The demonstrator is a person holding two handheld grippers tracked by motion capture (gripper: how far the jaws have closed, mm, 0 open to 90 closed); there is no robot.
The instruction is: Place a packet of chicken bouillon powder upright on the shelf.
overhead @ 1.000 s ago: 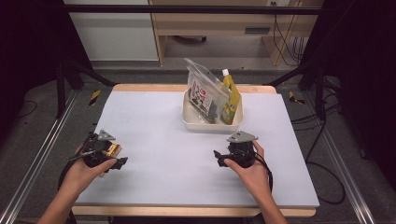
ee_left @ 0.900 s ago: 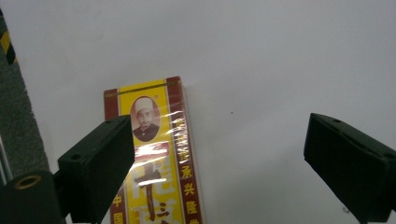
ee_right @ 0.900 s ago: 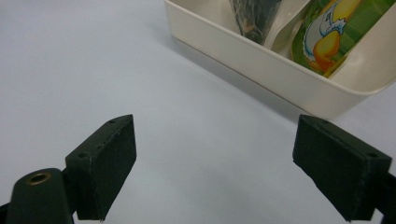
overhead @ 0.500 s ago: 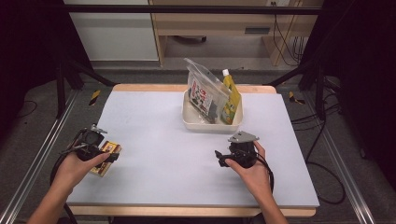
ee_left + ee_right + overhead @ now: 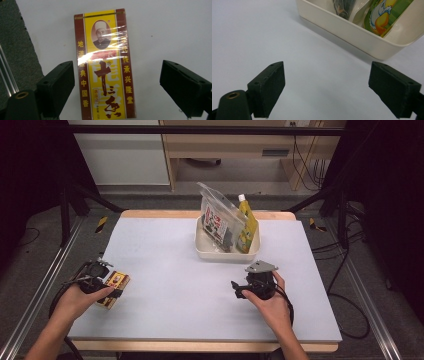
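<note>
A yellow and dark red box (image 5: 105,72) wrapped in clear film lies flat on the white table near its left edge. My left gripper (image 5: 117,75) hovers over the box, open, with the jaws wide on either side and not touching it. In the high view the left gripper (image 5: 105,285) sits above that box (image 5: 119,281). My right gripper (image 5: 236,289) rests low at the table's right middle, open and holding nothing. Through the right gripper (image 5: 327,75) I see bare table and the cream tray (image 5: 352,35) ahead.
The cream tray (image 5: 220,254) stands at the table's back middle. It holds a clear bag with a printed label (image 5: 216,217) and a yellow-green spout pouch (image 5: 247,225). Metal rails run along both sides of the table. The left table edge (image 5: 32,50) is close to the box.
My left hand has moved left toward the table's edge with the box. The box lies flat on the table between the open jaws. The right hand has stayed put.
</note>
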